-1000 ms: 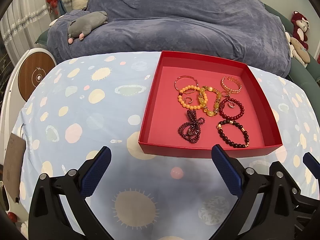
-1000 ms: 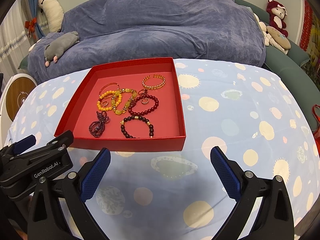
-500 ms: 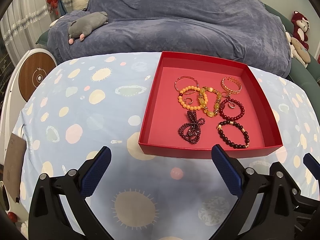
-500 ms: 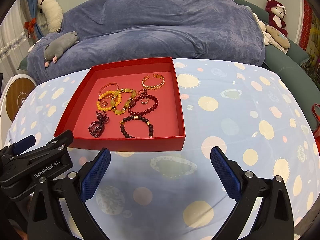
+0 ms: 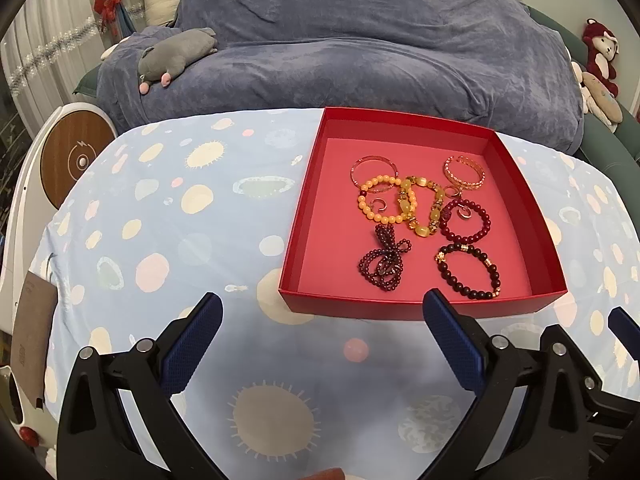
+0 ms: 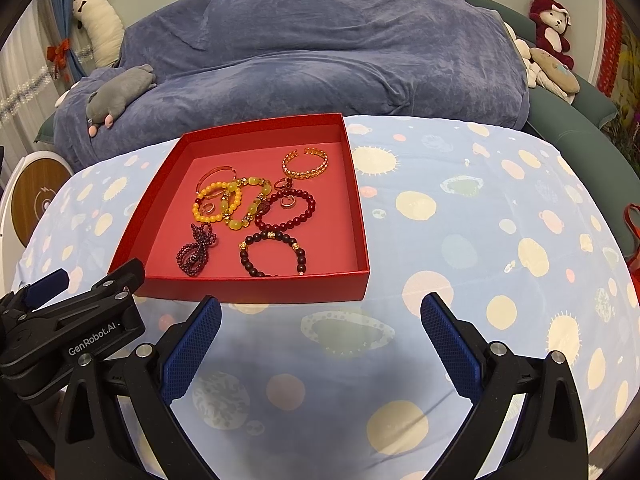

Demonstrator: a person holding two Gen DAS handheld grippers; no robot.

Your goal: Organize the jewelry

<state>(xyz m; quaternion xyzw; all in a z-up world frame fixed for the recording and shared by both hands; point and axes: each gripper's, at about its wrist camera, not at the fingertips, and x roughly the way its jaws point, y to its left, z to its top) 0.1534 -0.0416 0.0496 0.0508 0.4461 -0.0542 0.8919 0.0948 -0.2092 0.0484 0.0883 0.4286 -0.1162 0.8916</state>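
A shallow red tray (image 5: 308, 200) (image 6: 356, 208) sits on the spotted blue cloth. Inside lie several bracelets: an orange bead one (image 5: 366, 204) (image 6: 197, 210), a yellow stone one (image 5: 434, 212) (image 6: 250, 210), a dark red bead one (image 5: 478, 230) (image 6: 308, 208), a black bead one (image 5: 460, 280) (image 6: 246, 262), a gold cuff (image 5: 464, 178) (image 6: 306, 170), a thin pink bangle (image 5: 374, 160) and a bunched purple strand (image 5: 380, 266) (image 6: 192, 256). My left gripper (image 5: 322, 310) is open and empty before the tray's front wall. My right gripper (image 6: 320, 312) is open and empty, just right of it.
The cloth-covered table (image 5: 160, 220) (image 6: 500, 220) spreads left and right of the tray. A blue-covered sofa (image 6: 320, 60) with a grey plush (image 5: 176, 54) stands behind. The left gripper's body (image 6: 72, 332) shows at lower left in the right wrist view. A round wooden-faced device (image 5: 76, 160) stands at far left.
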